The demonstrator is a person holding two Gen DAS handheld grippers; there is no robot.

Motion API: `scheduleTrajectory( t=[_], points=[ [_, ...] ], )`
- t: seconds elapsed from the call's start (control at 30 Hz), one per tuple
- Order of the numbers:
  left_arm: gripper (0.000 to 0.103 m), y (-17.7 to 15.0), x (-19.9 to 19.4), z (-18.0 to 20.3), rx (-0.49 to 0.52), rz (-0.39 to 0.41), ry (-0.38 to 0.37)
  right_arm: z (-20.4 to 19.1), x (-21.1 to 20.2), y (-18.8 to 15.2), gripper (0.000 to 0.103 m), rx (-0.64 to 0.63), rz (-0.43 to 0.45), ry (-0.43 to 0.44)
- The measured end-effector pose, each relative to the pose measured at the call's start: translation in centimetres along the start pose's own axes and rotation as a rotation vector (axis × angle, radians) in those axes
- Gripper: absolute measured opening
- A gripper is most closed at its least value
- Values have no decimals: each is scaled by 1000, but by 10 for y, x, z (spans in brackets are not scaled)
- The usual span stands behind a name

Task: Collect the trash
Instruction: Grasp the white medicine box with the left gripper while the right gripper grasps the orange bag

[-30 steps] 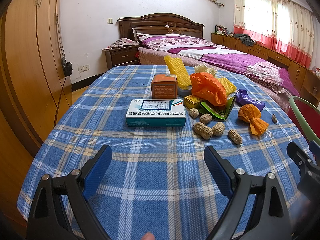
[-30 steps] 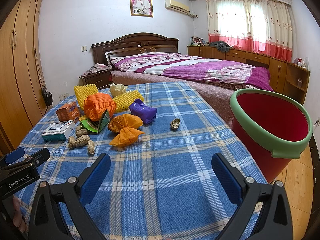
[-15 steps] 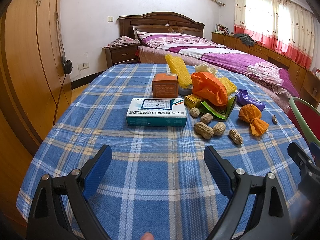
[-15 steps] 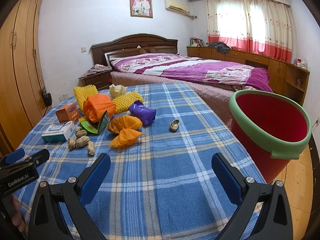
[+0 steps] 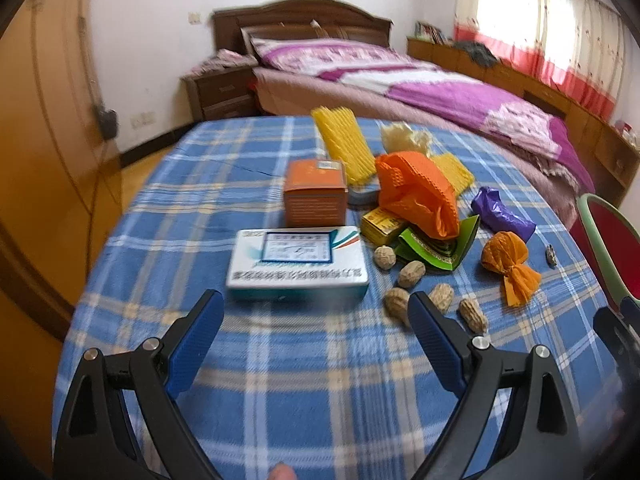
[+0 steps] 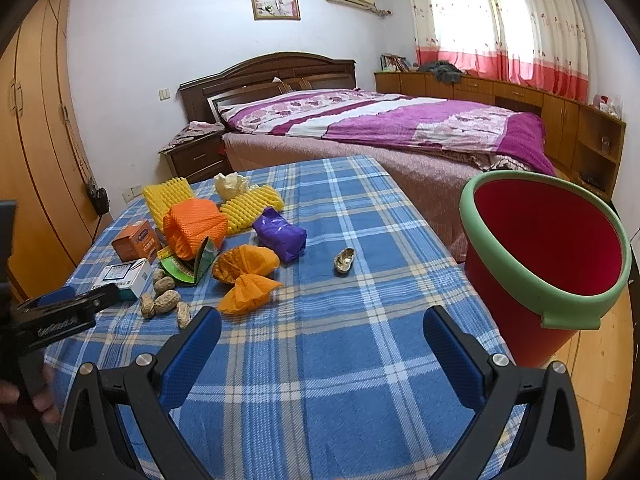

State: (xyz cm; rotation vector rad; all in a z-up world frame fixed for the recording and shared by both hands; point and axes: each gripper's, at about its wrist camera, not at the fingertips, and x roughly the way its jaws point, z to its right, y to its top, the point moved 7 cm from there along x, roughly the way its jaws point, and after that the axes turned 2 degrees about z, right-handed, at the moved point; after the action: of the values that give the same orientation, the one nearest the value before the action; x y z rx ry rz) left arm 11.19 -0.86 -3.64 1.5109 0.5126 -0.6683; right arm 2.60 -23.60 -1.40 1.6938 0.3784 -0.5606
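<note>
Hovering just short of the white medicine box [image 5: 298,260], the left claw [image 5: 312,312] gapes wide (right claw [image 6: 322,330] too), trash heaped mid-worktop [image 6: 320,392], red bucket [image 6: 548,256] right.

Scattered trash [image 5: 416,196] — beside red bin [image 6: 548,252]

The left wrist view is motion-blurred — the print on the white-and-teal box [image 5: 297,260] cannot be read. The red bin [image 5: 608,236] is cut off by that picture's right edge. The orange foam net [image 6: 194,227] hides part of the green packet [image 6: 188,266] — in both views.
</note>
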Motion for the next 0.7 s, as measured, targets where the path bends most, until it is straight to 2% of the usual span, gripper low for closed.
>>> scheduleTrajectory(
  t=[0.17,0.27,0.53,0.7],
  points=[
    [93,4,28,-1,20,-75,43,3,7,1,103,9,-38,1],
    [93,7,34,-5,40,-70,94,5,11,4,103,10,-46,-1],
    [93,11,50,-22,0,-109,100,2,22,11,103,11,-85,5],
    [92,11,57,-32,-65,-131,51,-11,30,16,103,-14,-106,10]
  ],
)
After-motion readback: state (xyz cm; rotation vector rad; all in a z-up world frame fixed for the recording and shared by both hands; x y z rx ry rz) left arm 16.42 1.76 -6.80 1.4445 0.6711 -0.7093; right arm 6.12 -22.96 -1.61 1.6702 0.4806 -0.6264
